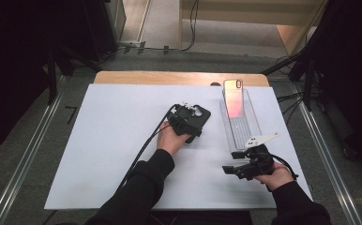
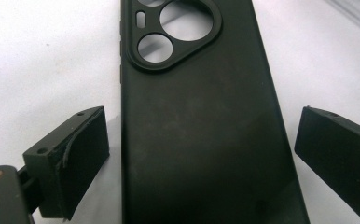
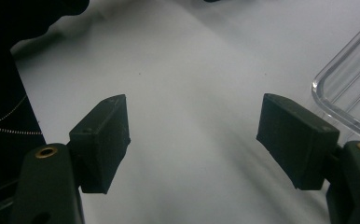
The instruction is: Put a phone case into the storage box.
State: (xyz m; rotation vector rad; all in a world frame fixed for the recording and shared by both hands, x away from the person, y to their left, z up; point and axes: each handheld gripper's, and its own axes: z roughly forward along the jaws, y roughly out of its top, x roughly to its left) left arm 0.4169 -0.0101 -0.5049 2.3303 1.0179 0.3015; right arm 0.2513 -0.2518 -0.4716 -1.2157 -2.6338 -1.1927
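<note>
The tabletop is a white sheet laid over a wooden board, whose bare edge shows along the far side. It stands on grey floor between metal rails, with black drapes at both sides, cables on the floor beyond, and pale wooden furniture at the back. No brand, label or writing can be read on any item. The black case lies flat near the middle of the tabletop, back up, its camera cutouts toward the far end. The left gripper is over the case's near end; in the left gripper view its jaws stand wide, one on each side of the case, clear of its edges. A clear tray lies lengthwise to the right of the case, with a phone resting tilted at its far end, screen glowing pink. The right gripper is at the tray's near end, above the tabletop; in the right gripper view its jaws are wide with nothing between them, the tray corner just beside the right-hand one.
</note>
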